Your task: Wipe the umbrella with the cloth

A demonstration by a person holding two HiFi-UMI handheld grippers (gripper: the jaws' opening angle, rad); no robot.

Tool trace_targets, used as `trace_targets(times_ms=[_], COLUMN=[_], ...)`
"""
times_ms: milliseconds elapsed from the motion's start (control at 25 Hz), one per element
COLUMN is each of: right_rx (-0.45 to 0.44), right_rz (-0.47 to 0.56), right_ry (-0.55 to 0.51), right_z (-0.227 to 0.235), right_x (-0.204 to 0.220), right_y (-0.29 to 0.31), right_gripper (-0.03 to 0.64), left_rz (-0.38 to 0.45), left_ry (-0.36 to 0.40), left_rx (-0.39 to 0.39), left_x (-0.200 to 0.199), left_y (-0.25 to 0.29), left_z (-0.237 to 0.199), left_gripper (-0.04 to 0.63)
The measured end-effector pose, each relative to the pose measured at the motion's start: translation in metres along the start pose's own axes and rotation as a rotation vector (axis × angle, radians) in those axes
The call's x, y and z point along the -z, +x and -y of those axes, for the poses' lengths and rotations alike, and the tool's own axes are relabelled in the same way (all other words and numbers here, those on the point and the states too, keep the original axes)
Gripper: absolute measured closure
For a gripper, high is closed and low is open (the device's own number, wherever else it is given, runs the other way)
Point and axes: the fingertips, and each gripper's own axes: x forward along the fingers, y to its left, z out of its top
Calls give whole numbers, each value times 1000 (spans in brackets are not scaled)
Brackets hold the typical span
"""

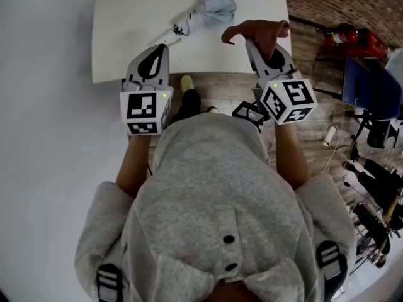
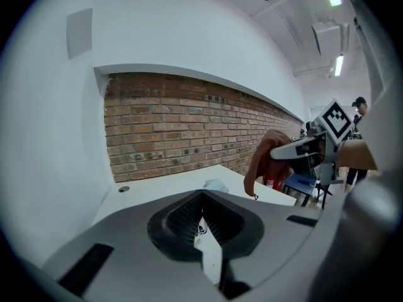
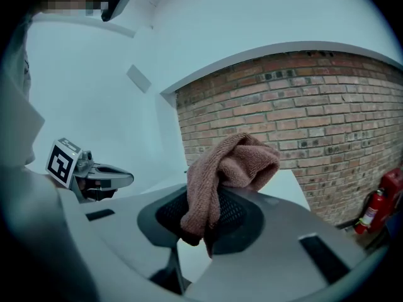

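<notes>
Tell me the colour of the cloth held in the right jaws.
Reddish-brown. The cloth shows best in the right gripper view.

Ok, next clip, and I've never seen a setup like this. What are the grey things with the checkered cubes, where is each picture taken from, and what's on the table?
There is no robot here. A person in a grey hoodie holds a pair of hand-operated tongs in each hand, and the cubes with square markers are part of them. The head view comes from a camera on the person's head, looking steeply down. The other two views come from cameras riding on the tongs, each looking along its own jaws. On the white table lies a folded pale-blue umbrella, with nothing touching it. The right tongs are shut on a reddish-brown cloth, which bunches up over them. The left tongs are shut and hold nothing. Both are near the table's front edge, short of the umbrella.
</notes>
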Motion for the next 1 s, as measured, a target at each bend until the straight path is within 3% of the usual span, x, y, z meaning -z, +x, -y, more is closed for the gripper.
trace_targets(times_ms=[600,1000], right_rx=[67,120], right_rz=[-36,-74], right_ry=[-124,-153], right_z=[18,28], right_x=[-24,-24], right_y=[76,103], right_gripper=[538,538], left_rz=[-13,-192], left_ry=[-33,18], left_rx=[32,104], left_x=[9,68], left_y=[62,93], left_z=[-70,-93], left_gripper=[580,579])
